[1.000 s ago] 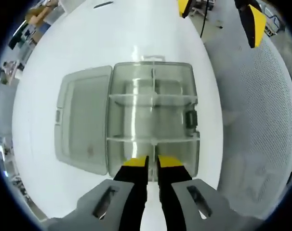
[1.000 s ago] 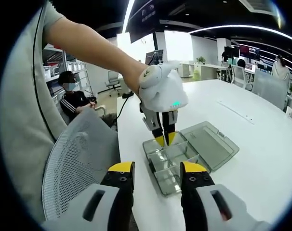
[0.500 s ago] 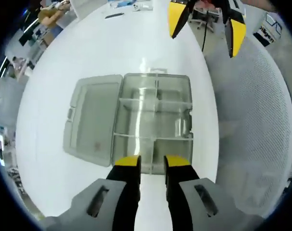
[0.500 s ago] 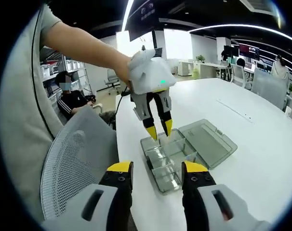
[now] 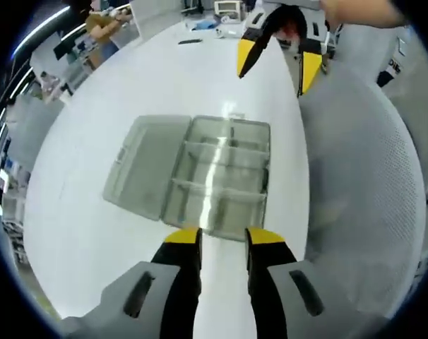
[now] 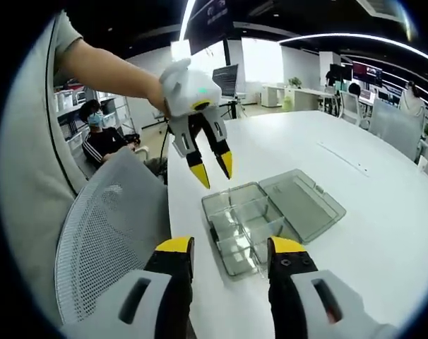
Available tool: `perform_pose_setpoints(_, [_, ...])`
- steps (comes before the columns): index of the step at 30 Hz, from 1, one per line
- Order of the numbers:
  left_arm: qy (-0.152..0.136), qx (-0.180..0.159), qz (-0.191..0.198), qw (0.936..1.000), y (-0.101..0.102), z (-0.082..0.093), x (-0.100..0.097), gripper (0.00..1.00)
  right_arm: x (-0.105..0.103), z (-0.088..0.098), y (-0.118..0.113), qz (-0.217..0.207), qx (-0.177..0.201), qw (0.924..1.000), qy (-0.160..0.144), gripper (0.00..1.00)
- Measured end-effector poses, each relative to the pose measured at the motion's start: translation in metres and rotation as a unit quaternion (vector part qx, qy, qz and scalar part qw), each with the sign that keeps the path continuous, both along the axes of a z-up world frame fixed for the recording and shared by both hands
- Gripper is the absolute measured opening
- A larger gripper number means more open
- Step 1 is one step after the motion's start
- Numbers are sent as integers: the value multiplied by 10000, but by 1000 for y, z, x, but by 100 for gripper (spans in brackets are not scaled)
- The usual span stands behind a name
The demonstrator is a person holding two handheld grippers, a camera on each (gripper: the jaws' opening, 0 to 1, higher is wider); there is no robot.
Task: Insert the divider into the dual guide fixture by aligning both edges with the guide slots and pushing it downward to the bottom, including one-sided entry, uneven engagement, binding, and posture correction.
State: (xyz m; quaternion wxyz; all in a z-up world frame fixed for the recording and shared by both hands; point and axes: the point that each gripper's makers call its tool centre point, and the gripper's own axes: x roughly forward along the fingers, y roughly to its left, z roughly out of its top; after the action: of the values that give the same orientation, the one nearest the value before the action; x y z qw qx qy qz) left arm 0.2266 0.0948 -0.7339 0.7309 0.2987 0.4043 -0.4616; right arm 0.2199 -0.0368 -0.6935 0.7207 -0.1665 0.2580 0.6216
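Note:
A clear plastic box (image 5: 224,180) lies on the white table, its lid (image 5: 147,164) folded open flat beside it. Clear dividers (image 5: 221,189) stand seated across its compartments. My left gripper (image 5: 223,240) hangs above the box's near end, open and holding nothing. The right gripper view shows it raised well above the box (image 6: 239,224), held by a person's hand, its yellow fingertips (image 6: 198,176) spread apart. My right gripper (image 6: 230,248) is open and empty, short of the box near the table edge. It also enters the left gripper view (image 5: 276,62) beyond the box's far end.
A grey mesh chair (image 6: 104,236) stands by the table edge next to the box. A person (image 6: 97,131) sits behind it. The white table (image 6: 369,233) stretches wide past the lid. More desks and chairs (image 6: 355,106) fill the background.
My left gripper has risen off the box and its jaws have gone from almost shut at a divider to open. The right gripper has barely moved.

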Motion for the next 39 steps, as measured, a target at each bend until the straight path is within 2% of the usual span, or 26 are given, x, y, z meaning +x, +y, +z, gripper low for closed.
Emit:
perform_pose_setpoints(13, [-257,-654,320,9970,-21,20,-5,24,11,-8,-15,-23,-221,9998,-25,38])
perform_pose_setpoints(21, [-334,-1101,645,9913,-30,29,-4,28,19,-19,-27,19,-461,9989,-42,38])
perform_pose_setpoints(31, [-456,-1387,820,9859,-42,34,-8,34,32,-41,-42,281,-972,9946,-217,39])
perform_pose_setpoints(39, [-522,-1604,896,9816,-51,41,-7,36,42,-55,-48,429,-1189,9915,-293,39])
